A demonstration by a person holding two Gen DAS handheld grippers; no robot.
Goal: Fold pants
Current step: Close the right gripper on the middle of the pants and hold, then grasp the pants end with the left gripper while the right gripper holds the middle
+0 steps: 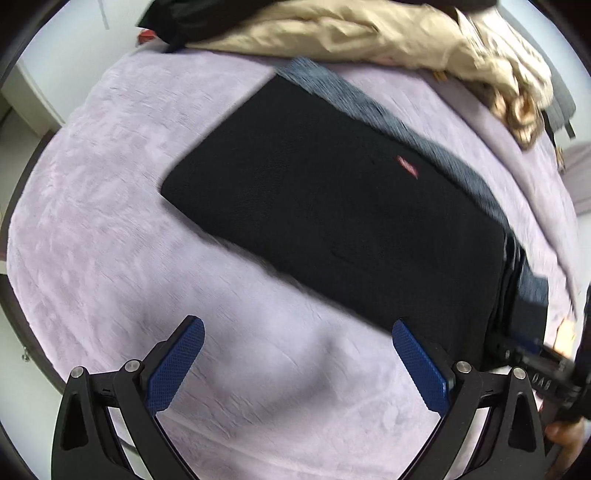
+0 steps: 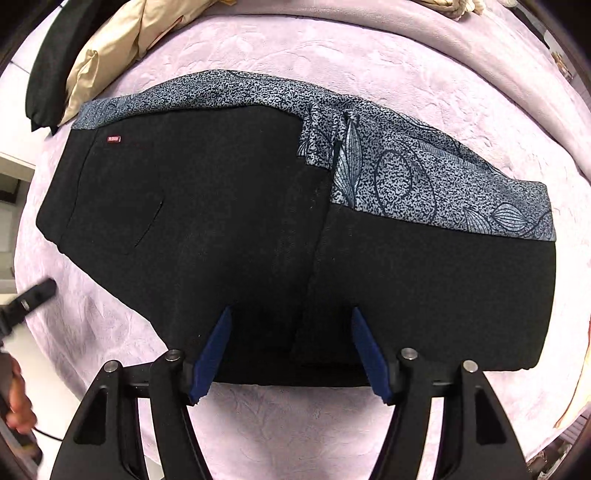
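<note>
Black pants [image 2: 229, 221] with a small red label [image 2: 113, 139] lie folded flat on the lilac bedspread [image 2: 295, 435]. They rest on a grey-blue patterned garment [image 2: 406, 173]. In the left wrist view the pants [image 1: 332, 214] run diagonally, with the label [image 1: 407, 167] on top. My left gripper [image 1: 297, 328] is open and empty above the bedspread [image 1: 110, 221], beside the pants' near edge. My right gripper [image 2: 291, 317] is open over the near edge of the pants, holding nothing. It also shows at the right edge of the left wrist view [image 1: 532, 332].
A beige garment [image 1: 351, 33] and a black garment [image 1: 192, 18] are piled at the far side of the bed. The beige one [image 2: 110, 44] and the black one [image 2: 51, 74] show in the right wrist view too. The left gripper's finger [image 2: 33, 295] shows at the left.
</note>
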